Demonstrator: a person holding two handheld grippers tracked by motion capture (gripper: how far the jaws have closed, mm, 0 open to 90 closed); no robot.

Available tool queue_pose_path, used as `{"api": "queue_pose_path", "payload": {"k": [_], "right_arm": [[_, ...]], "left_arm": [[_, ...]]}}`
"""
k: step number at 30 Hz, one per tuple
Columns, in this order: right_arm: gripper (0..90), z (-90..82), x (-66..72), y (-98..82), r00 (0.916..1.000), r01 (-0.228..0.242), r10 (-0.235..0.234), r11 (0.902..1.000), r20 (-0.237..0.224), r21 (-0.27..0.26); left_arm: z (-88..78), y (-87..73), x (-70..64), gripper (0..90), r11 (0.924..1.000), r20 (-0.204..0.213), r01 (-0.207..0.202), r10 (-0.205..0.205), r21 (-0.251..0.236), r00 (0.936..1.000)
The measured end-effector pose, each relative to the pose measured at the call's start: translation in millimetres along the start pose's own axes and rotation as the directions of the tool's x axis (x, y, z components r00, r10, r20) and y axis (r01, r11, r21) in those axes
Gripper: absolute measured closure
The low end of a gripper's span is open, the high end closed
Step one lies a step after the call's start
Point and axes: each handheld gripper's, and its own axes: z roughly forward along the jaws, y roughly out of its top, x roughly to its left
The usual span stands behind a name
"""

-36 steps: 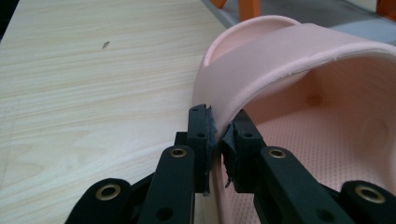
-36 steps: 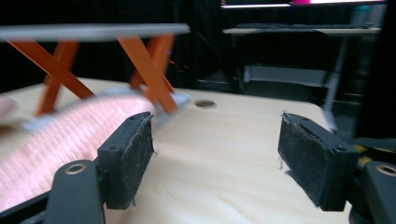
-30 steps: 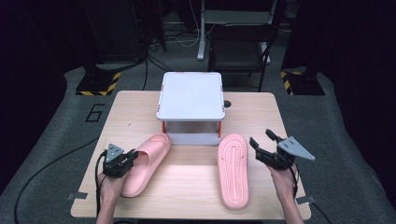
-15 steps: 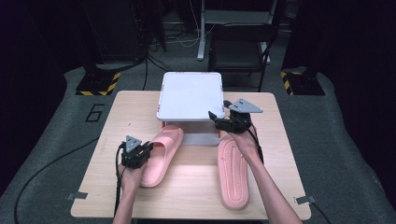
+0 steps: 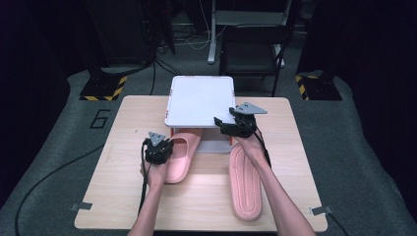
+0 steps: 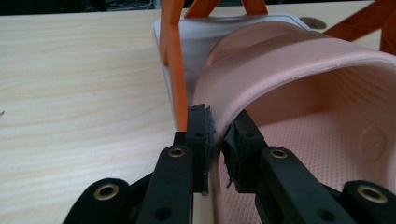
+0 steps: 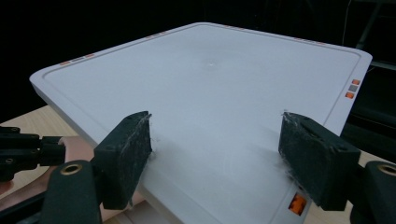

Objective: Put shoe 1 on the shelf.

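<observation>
So there's a wooden table (image 5: 123, 162) with a small white shelf (image 5: 199, 101) on orange legs (image 6: 173, 60) near the far edge, plus 2 pink slippers. The left gripper (image 5: 158, 147) is clamped on the side edge of the left slipper's strap (image 6: 280, 60), jaws pinching the pink rubber between them, you can see it clearly in the left gripper view. That left slipper (image 5: 182, 155) has its toe end tucked under the shelf, lying a bit tilted across the table. The right gripper (image 5: 231, 123) is up at the shelf's near right corner with its jaws spread wide, nothing between them, and the right gripper view looks straight across the white top. The right slipper (image 5: 246, 182) lies sole up on the table, just beside the right forearm
</observation>
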Motion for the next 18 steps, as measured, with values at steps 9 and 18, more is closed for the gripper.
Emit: {"api": "queue_pose_path", "payload": {"k": [9, 18], "right_arm": [[25.2, -1.7, -1.3, 0.9, 0.9999, 0.009, -0.009, 0.9999, 0.007, 0.013], [25.4, -4.6, -1.7, 2.0, 0.9992, 0.035, -0.035, 0.9992, 0.016, 0.019]], "left_arm": [[24.8, 14.1, -18.7, 77.7, 0.9994, -0.137, 0.03, -0.027, 0.015, 0.9902], [7.1, -5.9, 1.2, 53.1, 0.9982, 0.098, 0.044, -0.04, -0.041, 0.9944]]}}
